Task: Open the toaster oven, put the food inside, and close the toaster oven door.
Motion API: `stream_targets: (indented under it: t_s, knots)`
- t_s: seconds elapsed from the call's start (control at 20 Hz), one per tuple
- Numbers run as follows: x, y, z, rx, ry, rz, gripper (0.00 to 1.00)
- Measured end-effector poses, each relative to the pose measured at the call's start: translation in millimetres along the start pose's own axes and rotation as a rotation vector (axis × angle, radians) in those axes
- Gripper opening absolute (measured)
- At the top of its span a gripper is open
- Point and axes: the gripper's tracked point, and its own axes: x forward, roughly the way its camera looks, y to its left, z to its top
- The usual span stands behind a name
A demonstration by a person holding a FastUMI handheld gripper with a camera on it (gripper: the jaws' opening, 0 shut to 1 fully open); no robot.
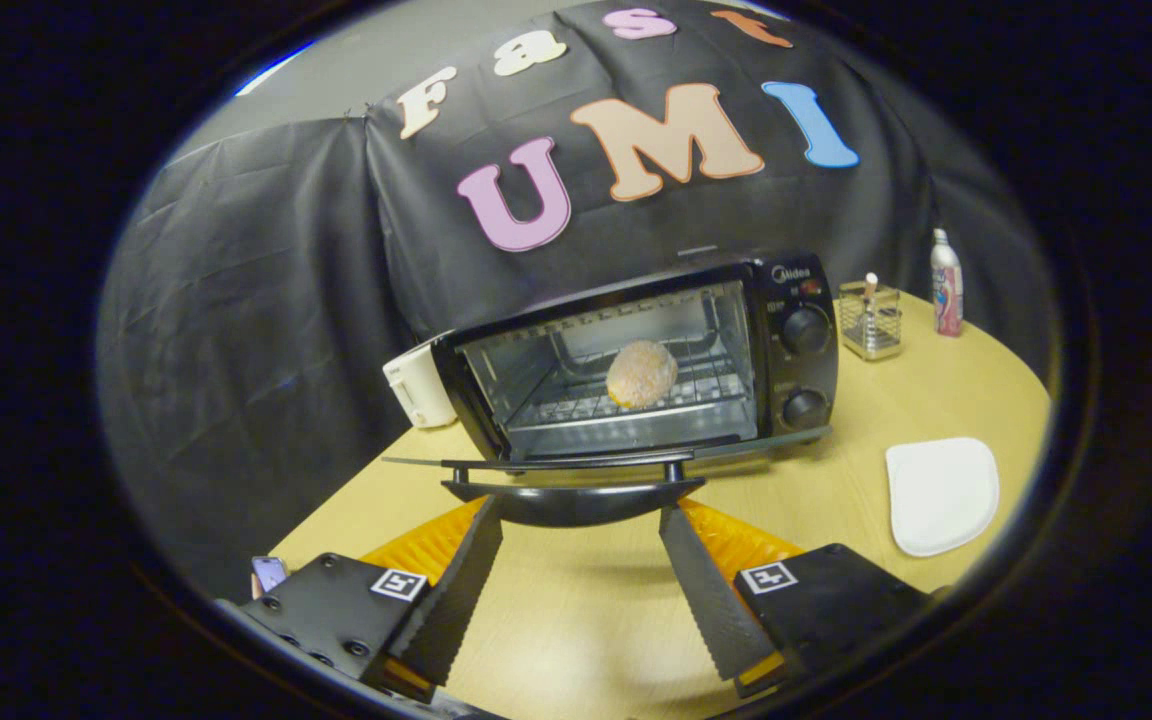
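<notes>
The toaster oven (651,355) stands on the pale wooden table (586,620), just ahead of the gripper (581,512), with its door (596,462) dropped flat toward the fingers and the curved door handle (573,500) lying level with the fingertips, in the gap between them. Going from the left: a small phone (268,573) lies at the table's near edge beside the left finger (451,590). Behind the oven's left side sits a white appliance (418,385), touching or nearly touching the oven's wall. Inside the open cavity, a round bun (642,373) rests on the wire rack (626,400), toward the middle. The oven's two knobs (804,330) sit on its right panel. The gripper is spread wide, its fingers holding nothing, the right finger (711,595) angled outward. Right of the oven, a wire holder (869,322) stands beside a bottle (946,282), and nearer lies a white pad (941,495), well apart from the oven.
</notes>
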Motion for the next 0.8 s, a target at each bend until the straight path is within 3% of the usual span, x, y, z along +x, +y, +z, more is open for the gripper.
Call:
stream_targets:
  t_s: [0.45,0.8]
  knots:
    - [35,-11,69,-0.078,-0.14,-0.061,0.97]
    - [20,-5,105,-0.141,-0.221,-0.071,0.97]
